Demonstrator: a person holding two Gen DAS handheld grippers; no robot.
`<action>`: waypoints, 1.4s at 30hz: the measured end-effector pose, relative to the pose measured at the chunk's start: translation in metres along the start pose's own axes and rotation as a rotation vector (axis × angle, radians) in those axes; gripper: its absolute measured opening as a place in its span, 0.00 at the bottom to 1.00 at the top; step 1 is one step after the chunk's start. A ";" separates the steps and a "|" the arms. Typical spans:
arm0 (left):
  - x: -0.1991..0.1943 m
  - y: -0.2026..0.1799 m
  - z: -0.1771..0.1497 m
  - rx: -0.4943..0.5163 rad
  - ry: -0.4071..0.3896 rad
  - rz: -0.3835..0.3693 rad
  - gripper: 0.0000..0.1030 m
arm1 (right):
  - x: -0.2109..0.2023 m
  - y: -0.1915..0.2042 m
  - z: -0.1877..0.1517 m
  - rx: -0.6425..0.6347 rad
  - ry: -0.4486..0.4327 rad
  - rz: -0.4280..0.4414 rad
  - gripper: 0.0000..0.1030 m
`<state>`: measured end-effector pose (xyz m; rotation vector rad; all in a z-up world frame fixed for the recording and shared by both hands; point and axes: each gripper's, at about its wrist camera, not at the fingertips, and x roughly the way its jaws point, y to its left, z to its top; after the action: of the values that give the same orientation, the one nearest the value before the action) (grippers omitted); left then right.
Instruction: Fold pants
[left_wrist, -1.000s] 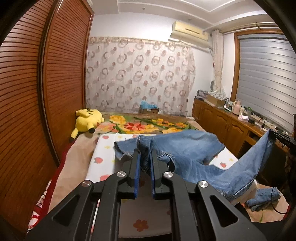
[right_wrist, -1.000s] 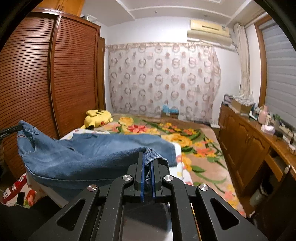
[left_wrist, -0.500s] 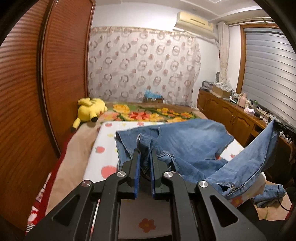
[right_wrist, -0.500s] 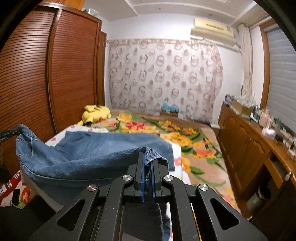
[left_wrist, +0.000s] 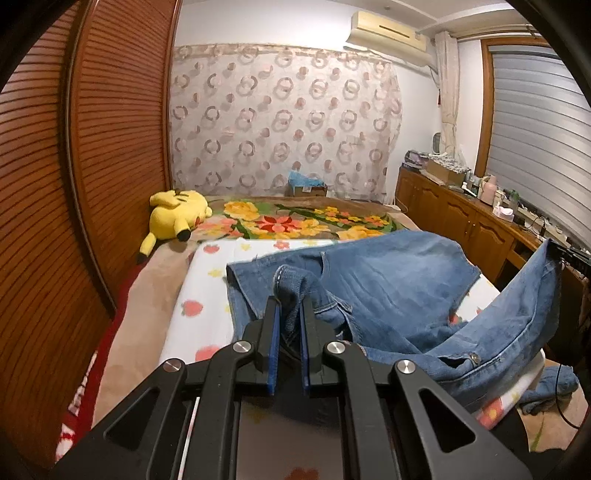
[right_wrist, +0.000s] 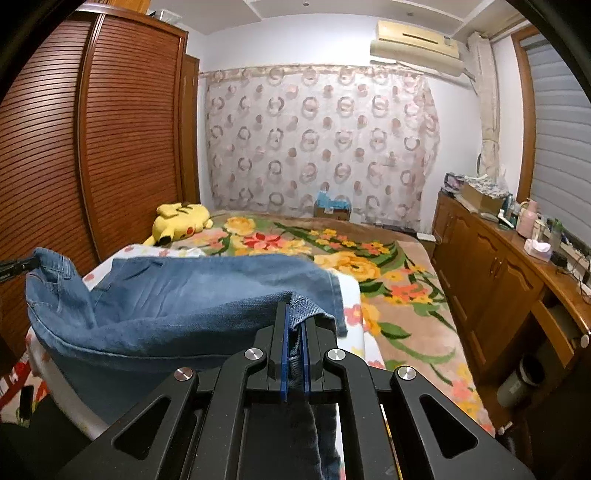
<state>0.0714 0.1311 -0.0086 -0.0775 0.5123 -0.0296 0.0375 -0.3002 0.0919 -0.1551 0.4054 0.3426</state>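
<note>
Stretching crosswise between both grippers, blue jeans (left_wrist: 388, 280) sagging over the flower-print sheet (left_wrist: 199, 295) (far part resting on it), left gripper (left_wrist: 289, 314) clamped on bunched denim, right gripper (right_wrist: 294, 325) pinching another edge.

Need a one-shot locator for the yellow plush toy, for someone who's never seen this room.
Start at the tall brown slatted wardrobe along the bed's left side. Follow it toward the circle-patterned curtain; where the flowered blanket meets the wardrobe lies the plush toy. It is the only bright yellow stuffed animal there, lying on its side, well beyond the blue jeans.
</note>
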 end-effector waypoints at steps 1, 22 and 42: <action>0.003 0.000 0.005 0.003 -0.003 0.002 0.10 | 0.004 -0.001 0.000 0.004 -0.006 -0.001 0.05; 0.133 0.012 0.059 0.008 0.089 0.056 0.10 | 0.138 -0.025 0.020 -0.029 0.021 0.030 0.05; 0.205 0.033 0.080 -0.002 0.138 0.150 0.10 | 0.249 -0.041 0.057 -0.092 0.084 0.028 0.05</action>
<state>0.2901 0.1592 -0.0418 -0.0389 0.6553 0.1132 0.2873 -0.2528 0.0448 -0.2545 0.4757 0.3836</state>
